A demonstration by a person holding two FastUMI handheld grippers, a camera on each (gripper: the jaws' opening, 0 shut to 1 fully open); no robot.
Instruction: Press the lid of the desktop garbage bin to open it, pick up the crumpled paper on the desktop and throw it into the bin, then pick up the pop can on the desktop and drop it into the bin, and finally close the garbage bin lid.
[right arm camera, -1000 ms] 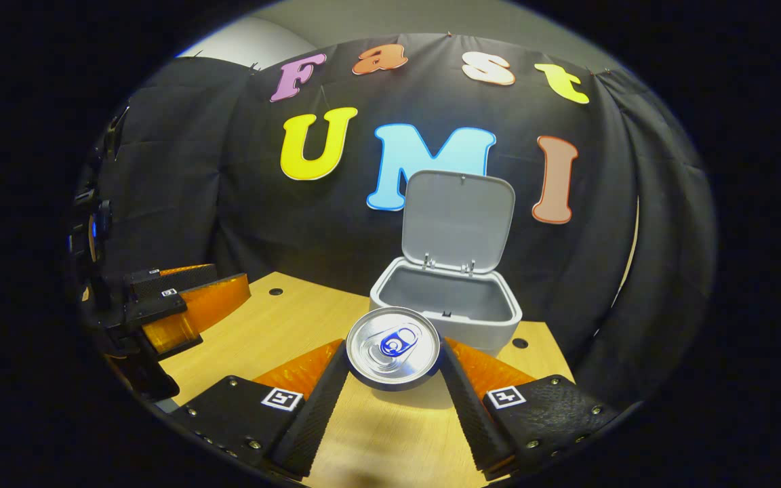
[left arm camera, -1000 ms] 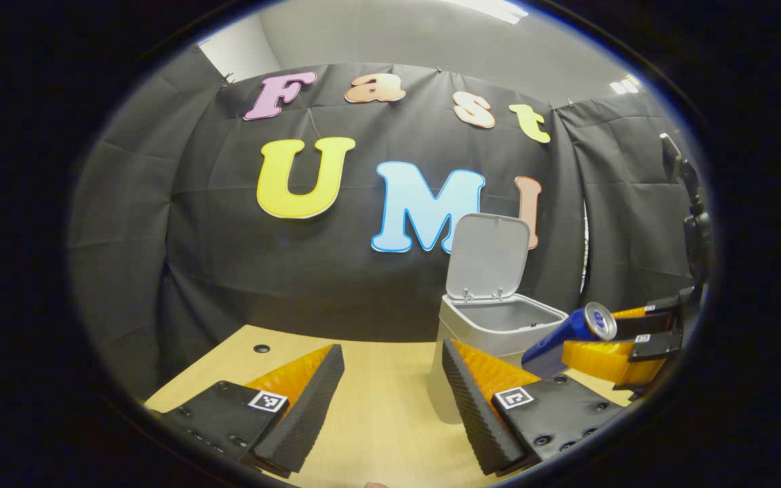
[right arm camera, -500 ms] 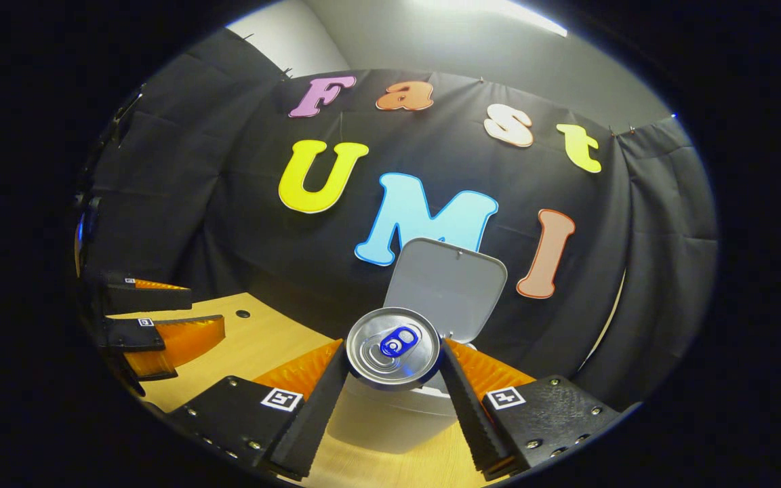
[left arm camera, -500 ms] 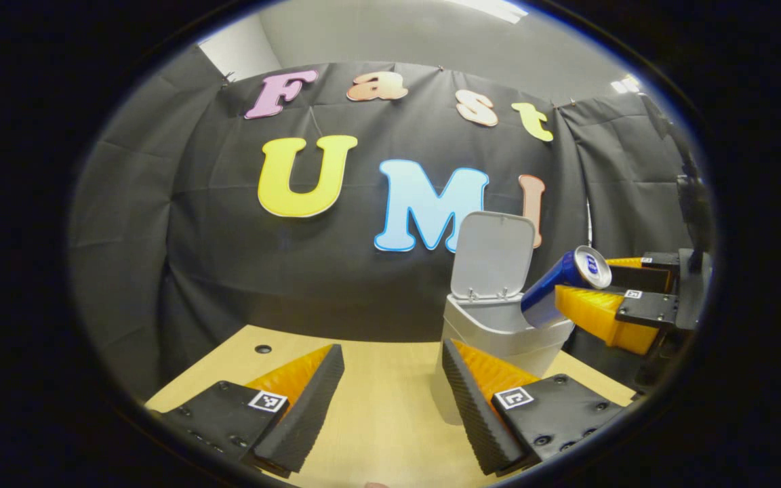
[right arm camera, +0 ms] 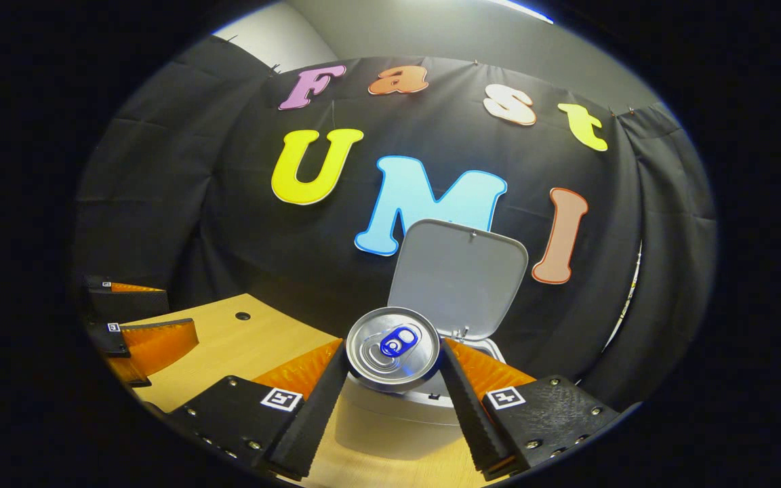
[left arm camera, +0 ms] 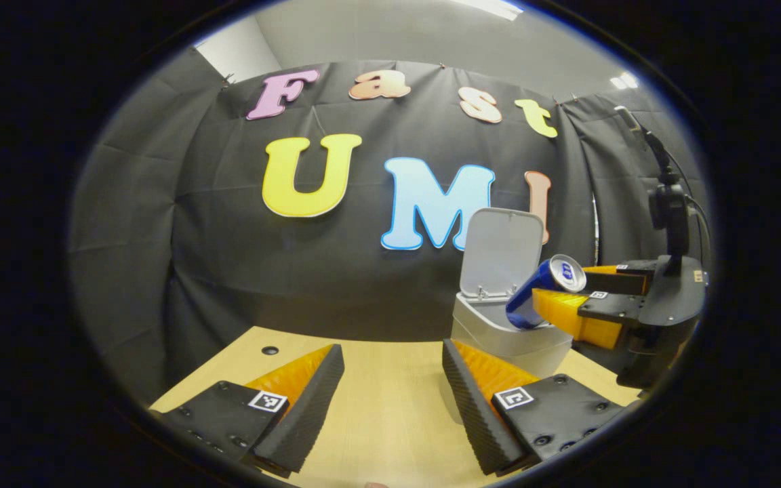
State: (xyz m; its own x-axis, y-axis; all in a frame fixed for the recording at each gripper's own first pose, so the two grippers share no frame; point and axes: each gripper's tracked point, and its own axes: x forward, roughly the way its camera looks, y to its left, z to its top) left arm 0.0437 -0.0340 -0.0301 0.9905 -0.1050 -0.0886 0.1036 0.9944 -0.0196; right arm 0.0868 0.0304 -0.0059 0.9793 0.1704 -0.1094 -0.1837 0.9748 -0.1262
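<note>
- Right gripper (right arm camera: pixel 392 379): raised over the front of the garbage bin (right arm camera: pixel 397 423), fingers (right arm camera: pixel 312 407) clenched on either side of the pop can (right arm camera: pixel 392 348); seen from the left gripper view at 3 o'clock, reaching in level from the side, can pinched between both fingers.
- Left gripper (left arm camera: pixel 390 386): held low over the tabletop (left arm camera: pixel 377 407), fingers (left arm camera: pixel 302 407) spread wide apart, grasping nothing; seen in the right gripper view at 9 o'clock, just above the wood surface.
- Pop can (left arm camera: pixel 544 290): blue body, silver top with a blue tab; tilted in the left gripper view, top toward 2 o'clock, base dipping toward the bin's open mouth; top end facing the camera in the right gripper view, at 6 o'clock of the raised lid.
- Garbage bin (left arm camera: pixel 506 339): pale grey, standing on the tabletop at the far right side; lid (left arm camera: pixel 502 251) swung up and standing nearly upright at the rear rim, at 12 o'clock of the opening.
</note>
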